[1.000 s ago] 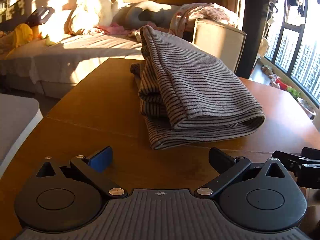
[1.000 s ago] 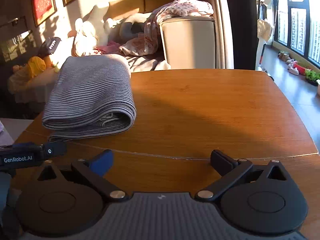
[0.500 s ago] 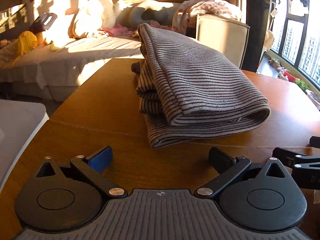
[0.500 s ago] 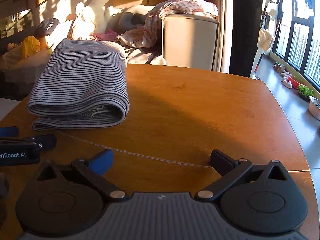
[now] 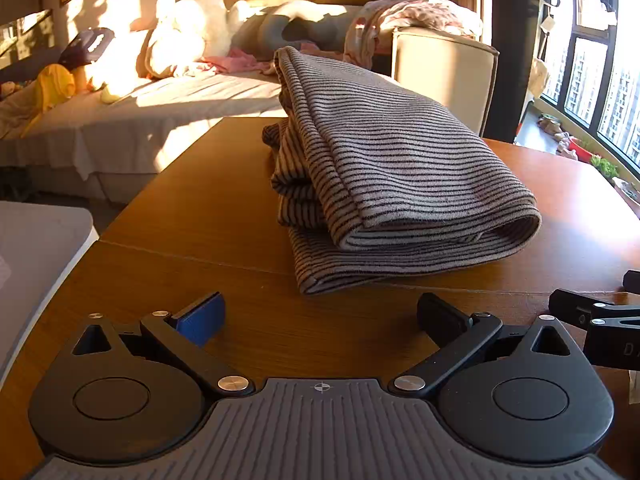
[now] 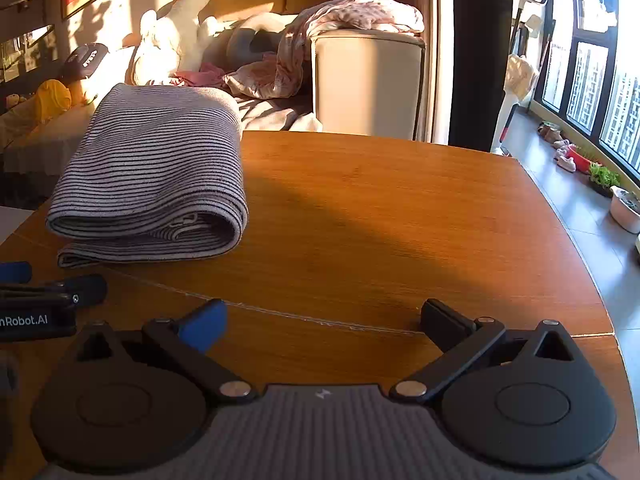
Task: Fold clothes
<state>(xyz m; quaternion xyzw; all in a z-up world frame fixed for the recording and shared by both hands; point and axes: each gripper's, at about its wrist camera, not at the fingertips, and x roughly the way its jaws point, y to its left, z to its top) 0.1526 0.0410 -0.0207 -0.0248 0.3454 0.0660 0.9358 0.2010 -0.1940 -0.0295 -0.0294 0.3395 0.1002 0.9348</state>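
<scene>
Already folded into a thick bundle: striped top (image 5: 400, 168), lying on the wooden bench (image 5: 208, 200) toward its left side, rounded fold facing the cameras, loose hems at the bottom edge sticking out a little. Soft knit by the look of it, light, limp, likely to sag and slide open if lifted by one layer only. No stiffness to rely on; layers probably slip over each other on the smooth wood. Best taken at the rounded front fold, pinching all layers together, or at the two near corners, one per claw, so the bundle keeps its shape. Worth tucking in the protruding lower hem first.

Left claw (image 5: 320, 314) spread wide, empty, low over the bench just short of the top, not touching it. Right claw (image 6: 322, 320) likewise released and empty, over bare wood to the right of the top, well clear of it. Behind the bench, a sofa (image 6: 368, 76) with more clothes (image 6: 360, 12) heaped on it, possibly next in line.
</scene>
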